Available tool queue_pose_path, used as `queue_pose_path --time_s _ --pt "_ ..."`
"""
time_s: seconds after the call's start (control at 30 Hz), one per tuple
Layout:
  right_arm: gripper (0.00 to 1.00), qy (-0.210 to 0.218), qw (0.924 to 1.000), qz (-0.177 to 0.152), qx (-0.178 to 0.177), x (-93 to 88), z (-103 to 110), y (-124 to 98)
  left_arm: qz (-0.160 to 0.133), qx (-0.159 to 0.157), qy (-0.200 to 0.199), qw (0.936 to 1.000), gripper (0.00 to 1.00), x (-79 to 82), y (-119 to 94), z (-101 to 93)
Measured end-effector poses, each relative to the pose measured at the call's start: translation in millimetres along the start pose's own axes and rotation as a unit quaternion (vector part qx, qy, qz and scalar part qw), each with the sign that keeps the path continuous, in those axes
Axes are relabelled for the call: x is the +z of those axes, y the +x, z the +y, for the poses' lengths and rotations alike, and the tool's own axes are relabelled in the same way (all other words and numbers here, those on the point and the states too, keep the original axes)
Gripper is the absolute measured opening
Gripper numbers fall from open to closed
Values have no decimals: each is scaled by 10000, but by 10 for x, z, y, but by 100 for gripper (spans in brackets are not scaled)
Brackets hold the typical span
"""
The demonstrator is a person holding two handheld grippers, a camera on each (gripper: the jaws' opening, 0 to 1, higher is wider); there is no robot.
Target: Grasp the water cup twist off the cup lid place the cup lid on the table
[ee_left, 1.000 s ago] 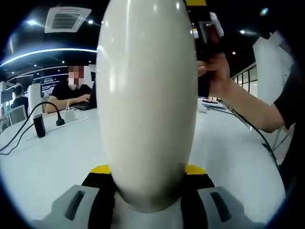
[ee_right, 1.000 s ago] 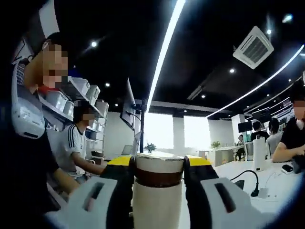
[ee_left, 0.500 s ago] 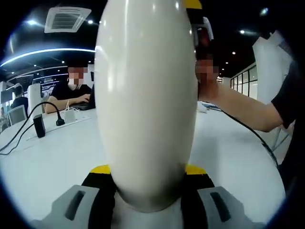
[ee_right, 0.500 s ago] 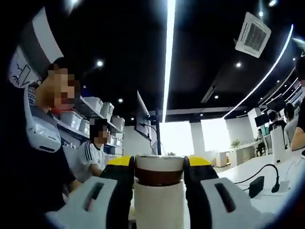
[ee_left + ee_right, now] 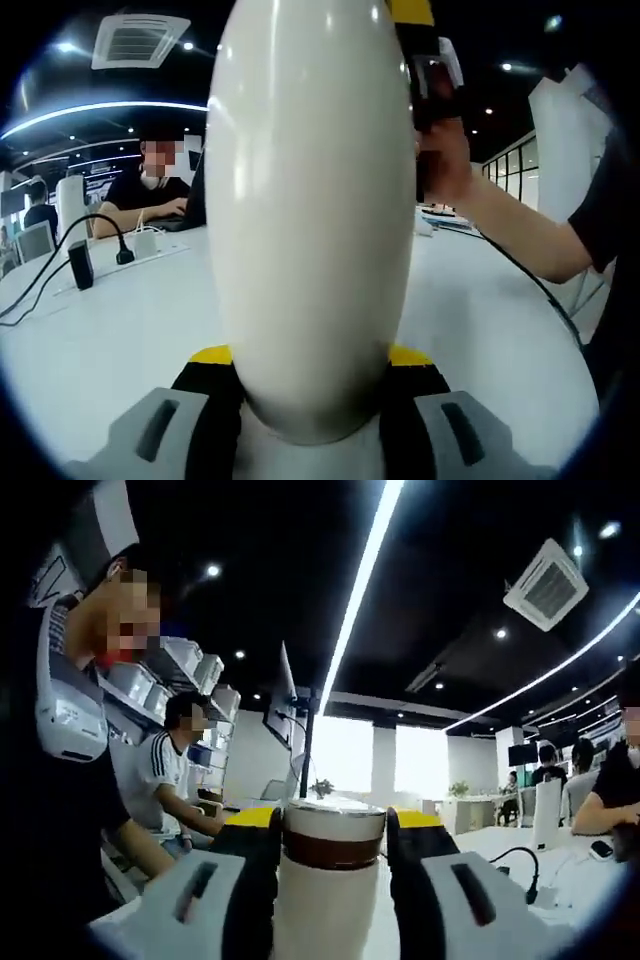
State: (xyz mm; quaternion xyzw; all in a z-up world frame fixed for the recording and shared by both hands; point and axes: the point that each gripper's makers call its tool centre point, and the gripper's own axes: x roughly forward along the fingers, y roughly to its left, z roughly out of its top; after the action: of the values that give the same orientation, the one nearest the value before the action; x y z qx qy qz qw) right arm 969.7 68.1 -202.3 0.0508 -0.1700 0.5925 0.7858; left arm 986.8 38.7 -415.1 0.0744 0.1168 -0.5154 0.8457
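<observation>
A tall white water cup [image 5: 310, 220] stands upright, its lower body pinched between the yellow pads of my left gripper [image 5: 310, 356], which is shut on it. Its top end is out of frame. High on the right a person's hand [image 5: 445, 165] holds the right gripper's handle [image 5: 430, 70] against the cup's upper part. In the right gripper view the cup lid [image 5: 335, 832], white on top with a brown band, sits between the black jaws of my right gripper [image 5: 335, 822], shut on it. The white cup body [image 5: 320, 915] runs down below the lid.
The white table [image 5: 100, 320] spreads behind the cup, with a black power adapter [image 5: 82, 265] and its cable at the left. A seated person [image 5: 150, 195] works at the far side. A forearm [image 5: 540, 240] crosses from the right. Another seated person [image 5: 170, 780] and a monitor [image 5: 285, 715] are nearby.
The right gripper view has rolled one way and back again, with the lid held between its jaws throughout. The hand beside the cup's top shifted slightly. The left grip is unchanged.
</observation>
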Motion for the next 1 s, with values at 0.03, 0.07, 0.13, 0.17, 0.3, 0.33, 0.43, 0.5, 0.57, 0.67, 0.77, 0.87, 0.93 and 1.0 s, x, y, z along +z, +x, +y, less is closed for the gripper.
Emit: queue_pose_path --time_s 0.03,0.07,0.13,0.17,0.3,0.33,0.43,0.5,0.57,0.67,0.77,0.87,0.93,1.0 --pt "48 -46 9999 46 -79 -1 4 -9 0 0 0 10000 55 -1 1 2" --pt "49 -121 9996 106 -212 -4 -10 -23 0 1 0 10000 55 -1 0 2" --pt "54 -222 9952 399 -867 -48 -110 -88 0 5 0 10000 54 -2 -1 1" --pt "57 -310 9936 499 -963 -65 -120 -105 0 6 0 10000 54 -2 -1 1" --pt "61 -524 9852 367 -1593 41 23 -181 2 12 -3 10000 55 -1 0 6" --pt "60 -519 9810 427 -1823 38 26 -209 2 12 -3 10000 55 -1 0 7" --pt "54 -649 9642 568 -2507 34 35 -285 4 15 -3 10000 55 -2 0 8" --pt "52 -695 9555 533 -2817 54 59 -299 4 19 -3 10000 55 -3 -1 7" --pt "52 -773 9468 514 -3082 75 78 -292 3 24 -4 10000 55 -4 0 8" --pt "52 -849 9406 565 -3240 75 92 -260 5 20 -3 10000 55 -3 2 7" --pt "52 -915 9346 650 -3376 58 82 -230 4 19 -2 10000 55 -4 1 -8" --pt "52 -920 9316 694 -3448 31 43 -208 5 21 -3 10000 55 -9 4 -5" --pt "52 -877 9315 733 -3453 2 23 -183 5 23 -3 10000 54 -11 6 0" --pt "52 -859 9313 769 -3455 -18 5 -158 6 26 -3 10000 54 -12 6 -2"
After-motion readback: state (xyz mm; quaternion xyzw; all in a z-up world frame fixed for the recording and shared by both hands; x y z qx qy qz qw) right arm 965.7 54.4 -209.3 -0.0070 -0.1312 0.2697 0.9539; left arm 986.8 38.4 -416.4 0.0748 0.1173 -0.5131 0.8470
